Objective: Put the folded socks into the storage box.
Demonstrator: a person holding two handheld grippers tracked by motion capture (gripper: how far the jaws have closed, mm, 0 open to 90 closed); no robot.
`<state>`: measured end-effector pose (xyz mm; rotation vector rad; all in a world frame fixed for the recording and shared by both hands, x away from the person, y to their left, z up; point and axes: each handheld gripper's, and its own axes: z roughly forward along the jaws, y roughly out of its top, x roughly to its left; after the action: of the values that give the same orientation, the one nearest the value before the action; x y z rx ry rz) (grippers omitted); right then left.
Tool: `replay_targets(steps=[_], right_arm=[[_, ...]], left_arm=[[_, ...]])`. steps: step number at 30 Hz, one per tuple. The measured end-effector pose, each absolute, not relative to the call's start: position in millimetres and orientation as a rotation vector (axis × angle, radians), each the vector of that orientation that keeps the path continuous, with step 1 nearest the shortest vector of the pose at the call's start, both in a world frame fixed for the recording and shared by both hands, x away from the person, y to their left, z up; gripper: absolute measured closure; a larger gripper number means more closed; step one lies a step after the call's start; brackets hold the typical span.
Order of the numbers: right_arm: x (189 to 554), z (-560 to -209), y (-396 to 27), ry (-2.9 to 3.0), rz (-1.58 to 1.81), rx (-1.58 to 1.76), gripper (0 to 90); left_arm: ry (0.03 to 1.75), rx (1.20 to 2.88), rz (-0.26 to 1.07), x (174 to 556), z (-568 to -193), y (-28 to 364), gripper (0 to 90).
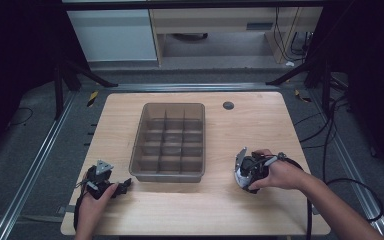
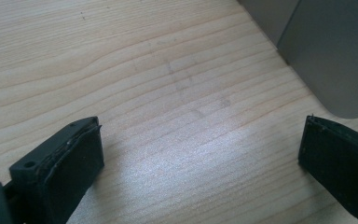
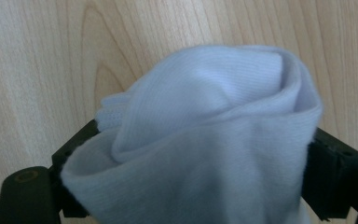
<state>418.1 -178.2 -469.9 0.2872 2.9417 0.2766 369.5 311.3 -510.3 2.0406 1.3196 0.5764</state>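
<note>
A rolled white sock (image 3: 214,121) sits between the jaws of my right gripper (image 3: 205,158), bulging over both black pads (image 3: 331,172) and looking loose rather than squeezed. In the high view this gripper (image 1: 241,167) is held low over the table, right of the bin, with a bit of white sock (image 1: 239,174) at its tip. My left gripper (image 1: 124,185) rests near the table's front left, pointing toward the bin's near corner. Its jaws stand wide apart (image 2: 200,154) over bare wood with nothing between them.
A translucent grey bin (image 1: 139,145) divided into several small compartments stands mid-table; its corner (image 2: 335,56) is just ahead of the left gripper. A dark round cap (image 1: 228,105) sits in the far tabletop. Cables (image 1: 330,150) hang off the right edge.
</note>
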Motion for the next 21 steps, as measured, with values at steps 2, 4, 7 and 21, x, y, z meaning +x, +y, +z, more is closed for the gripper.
replay_targets(steps=[2,4,7,21], right_arm=[[417,-469,-181,2.935,0.264,0.302,14.6],[416,-468,-185,2.938,0.264,0.308,19.9],[418,-466,-188,2.931,0.282,0.313,35.9],[428,-449,-186,2.91,0.32,0.307,58.0]], left_arm=[[1.32,2.041,0.578,370,-510,311,0.0],[1.319,2.041,0.578,370,-510,311,0.0],[1.319,2.041,0.578,370,-510,311,0.0],[1.32,2.04,0.578,370,-510,311,0.0]])
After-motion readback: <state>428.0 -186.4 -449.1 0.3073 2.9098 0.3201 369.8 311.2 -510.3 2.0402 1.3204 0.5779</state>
